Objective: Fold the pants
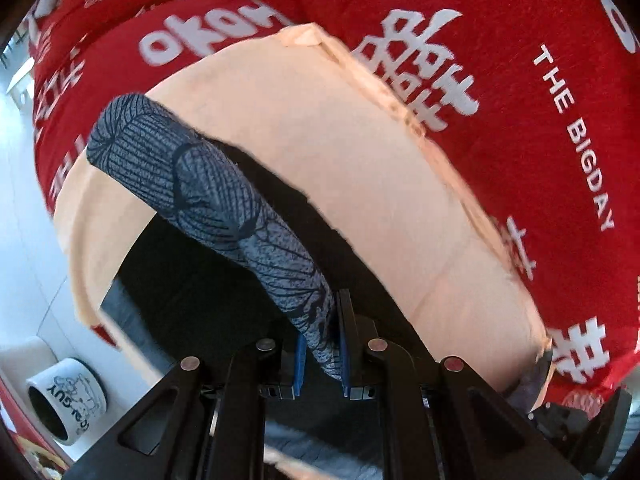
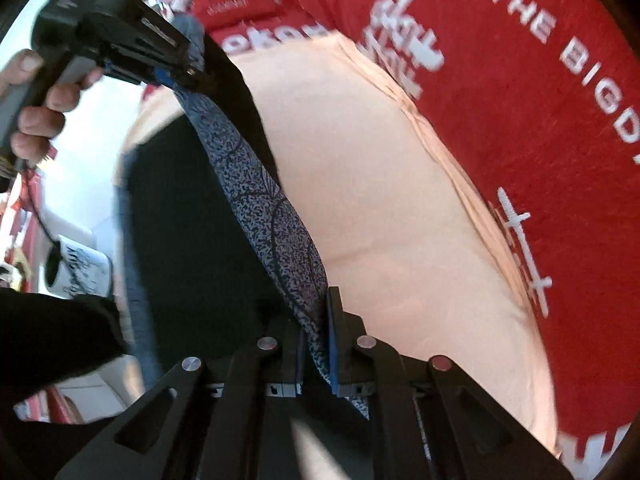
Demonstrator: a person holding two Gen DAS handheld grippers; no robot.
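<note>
The blue-grey, line-patterned pants are stretched as a band above the peach sheet, clamped by the left hand-held gripper and right hand-held gripper.

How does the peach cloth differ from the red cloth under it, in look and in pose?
The peach cloth is plain, while the red cloth bears white print. The peach cloth lies on top and covers only part; the red cloth spreads past its edges. Both lie flat under the lifted pants.
</note>
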